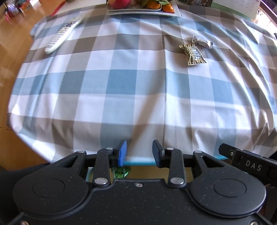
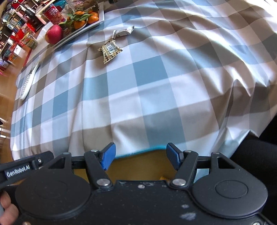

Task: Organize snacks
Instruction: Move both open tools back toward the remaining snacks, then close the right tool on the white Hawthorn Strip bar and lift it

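A gold patterned snack packet lies on the checked tablecloth, far from both grippers. Just beyond it lies a white snack wrapper. My left gripper is open with nothing between its blue pads. It hangs over the near table edge above a teal-rimmed container. A green packet shows inside that container, mostly hidden by the gripper. My right gripper is open and empty, over the same teal rim.
A white remote control lies at the left edge of the table. A white tray with oranges and a red apple stands at the far side. Cluttered shelves and wooden floor lie beyond on the left.
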A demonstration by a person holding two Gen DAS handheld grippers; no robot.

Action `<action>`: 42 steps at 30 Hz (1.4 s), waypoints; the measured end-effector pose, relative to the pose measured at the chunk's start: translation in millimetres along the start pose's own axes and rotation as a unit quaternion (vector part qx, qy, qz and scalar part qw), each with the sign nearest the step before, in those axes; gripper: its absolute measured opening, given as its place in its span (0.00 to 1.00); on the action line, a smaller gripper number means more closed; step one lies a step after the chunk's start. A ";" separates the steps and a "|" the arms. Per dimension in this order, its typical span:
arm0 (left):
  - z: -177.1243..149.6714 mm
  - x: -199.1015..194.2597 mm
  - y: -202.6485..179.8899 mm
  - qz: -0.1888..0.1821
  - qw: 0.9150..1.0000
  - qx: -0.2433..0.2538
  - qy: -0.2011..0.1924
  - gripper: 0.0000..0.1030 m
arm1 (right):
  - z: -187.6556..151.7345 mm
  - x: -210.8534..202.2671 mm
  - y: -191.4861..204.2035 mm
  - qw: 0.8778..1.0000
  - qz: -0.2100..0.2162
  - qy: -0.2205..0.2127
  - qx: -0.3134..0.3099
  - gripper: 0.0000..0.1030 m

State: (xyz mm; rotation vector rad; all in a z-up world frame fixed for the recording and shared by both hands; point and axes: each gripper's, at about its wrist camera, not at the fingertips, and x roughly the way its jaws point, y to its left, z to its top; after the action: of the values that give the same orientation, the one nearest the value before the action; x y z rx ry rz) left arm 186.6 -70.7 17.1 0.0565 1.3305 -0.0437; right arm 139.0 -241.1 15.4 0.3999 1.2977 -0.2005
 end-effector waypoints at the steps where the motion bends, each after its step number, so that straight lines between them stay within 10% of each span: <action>1: 7.6 3.6 0.6 -0.003 1.000 0.001 0.005 0.43 | 5.2 1.7 -0.4 1.000 -0.003 0.002 0.000 0.66; 13: 83.7 47.5 15.3 -0.009 0.999 -0.015 0.040 0.43 | 85.9 24.0 1.6 0.999 -0.035 0.011 0.024 0.67; 42: 98.2 69.9 34.4 -0.057 0.991 -0.058 0.105 0.42 | 269.1 112.3 46.9 0.984 -0.129 -0.105 0.061 0.66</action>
State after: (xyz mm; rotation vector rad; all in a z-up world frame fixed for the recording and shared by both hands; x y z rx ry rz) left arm 300.6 -42.9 -27.0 -0.1161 1.5426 -0.0584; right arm 426.1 -296.2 -26.8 0.3048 1.1280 -0.5300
